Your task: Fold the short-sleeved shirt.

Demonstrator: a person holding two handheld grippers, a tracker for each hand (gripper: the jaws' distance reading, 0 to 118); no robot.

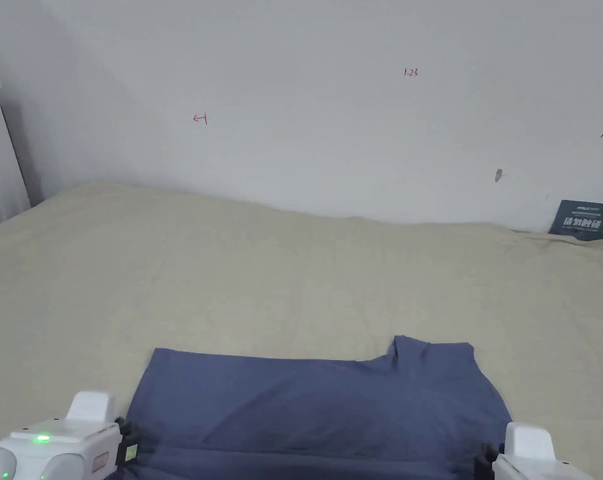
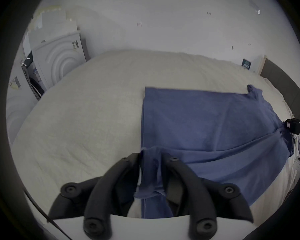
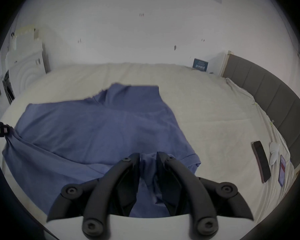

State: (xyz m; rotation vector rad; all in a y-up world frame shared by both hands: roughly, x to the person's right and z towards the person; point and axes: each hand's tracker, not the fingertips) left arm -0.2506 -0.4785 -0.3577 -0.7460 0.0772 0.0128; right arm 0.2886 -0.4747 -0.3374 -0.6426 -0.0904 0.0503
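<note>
A blue short-sleeved shirt (image 1: 318,400) lies spread on a cream bed sheet (image 1: 231,281), its far edge flat and its near part lifted. My left gripper (image 2: 151,159) is shut on a bunched corner of the shirt (image 2: 206,122) at the near left. My right gripper (image 3: 148,157) is shut on a fold of the shirt (image 3: 97,126) near a sleeve at the near right. In the head view both grippers sit at the bottom corners, left gripper (image 1: 128,440) and right gripper (image 1: 484,459). The cloth between them hangs taut.
A white wall rises behind the bed, with a dark sign (image 1: 582,220) leaning at its right. A grey headboard (image 3: 267,94) runs along the right side. Two phones (image 3: 261,160) and a small white object lie near it. White appliances (image 2: 55,60) stand at the left.
</note>
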